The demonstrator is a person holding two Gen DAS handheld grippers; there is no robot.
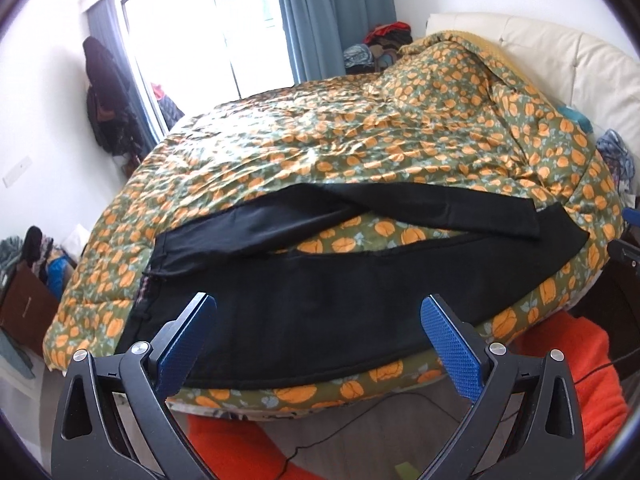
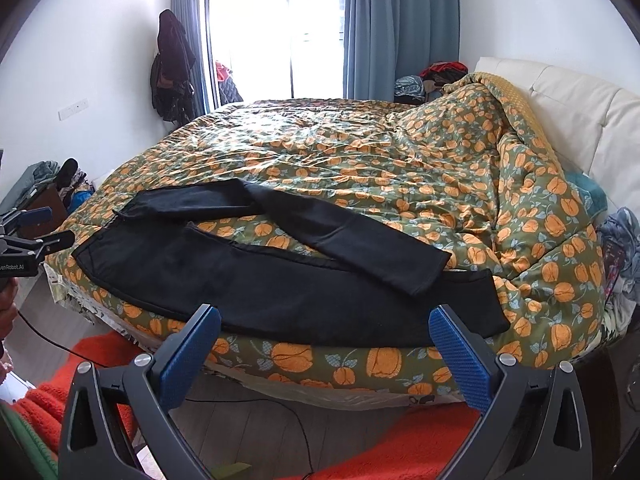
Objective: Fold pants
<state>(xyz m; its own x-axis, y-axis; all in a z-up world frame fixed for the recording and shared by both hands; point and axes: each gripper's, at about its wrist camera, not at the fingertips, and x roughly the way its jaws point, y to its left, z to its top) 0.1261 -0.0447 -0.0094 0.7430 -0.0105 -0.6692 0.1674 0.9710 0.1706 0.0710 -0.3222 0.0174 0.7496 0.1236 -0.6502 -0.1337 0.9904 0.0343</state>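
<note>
Black pants (image 1: 304, 300) lie spread along the near edge of the bed, waistband to the left, legs running right. The far leg (image 1: 440, 204) lies apart from the near leg and crosses its cuff end at the right. They also show in the right wrist view (image 2: 256, 276). My left gripper (image 1: 318, 312) is open and empty, just in front of the waist and thigh part. My right gripper (image 2: 324, 324) is open and empty, in front of the near leg's lower half. The left gripper (image 2: 36, 228) also shows at the left edge of the right wrist view.
The bed carries a green quilt with orange flowers (image 2: 360, 152), bunched up at the right near a cream headboard (image 2: 568, 104). Orange fabric (image 2: 400, 448) and a black cable (image 2: 304, 440) lie on the floor below. Clothes piles (image 1: 36, 256) stand at the left.
</note>
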